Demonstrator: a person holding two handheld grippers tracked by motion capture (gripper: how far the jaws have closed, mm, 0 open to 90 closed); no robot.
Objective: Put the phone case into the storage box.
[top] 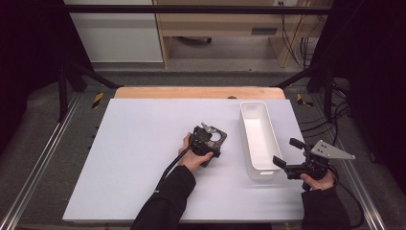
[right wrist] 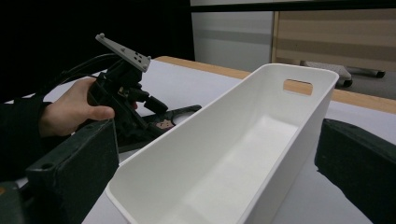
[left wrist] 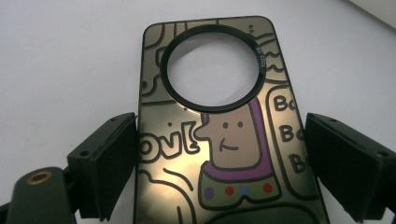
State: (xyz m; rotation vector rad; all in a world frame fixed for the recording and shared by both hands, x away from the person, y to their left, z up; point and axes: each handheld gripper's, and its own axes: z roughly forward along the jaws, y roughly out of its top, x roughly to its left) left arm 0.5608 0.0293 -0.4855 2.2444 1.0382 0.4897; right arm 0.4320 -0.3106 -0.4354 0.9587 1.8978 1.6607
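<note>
Worktop (top: 134, 158) white, bare around grippers. Bin (top: 258, 139) between wide-spread jaws of right gripper (top: 291, 154), released, grasping nothing. Phone case (left wrist: 219, 140) flat on worktop between left gripper (left wrist: 224, 154) jaws, spread, not clamped.

Risk: thin flat case may skid or tilt when jaws clench.

Left gripper view shows cartoon print; right gripper view shows bin empty.

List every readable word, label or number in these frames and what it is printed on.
"ove!" or "ov!", cut off at the left: outlined cartoon lettering on the phone case, left of the drawn figure.
"Bo" or "Ba", three times down the case's right edge, each cut off.
Tiny white print on the black ring round the camera hole: too small to read.
White bin: no text.
</note>
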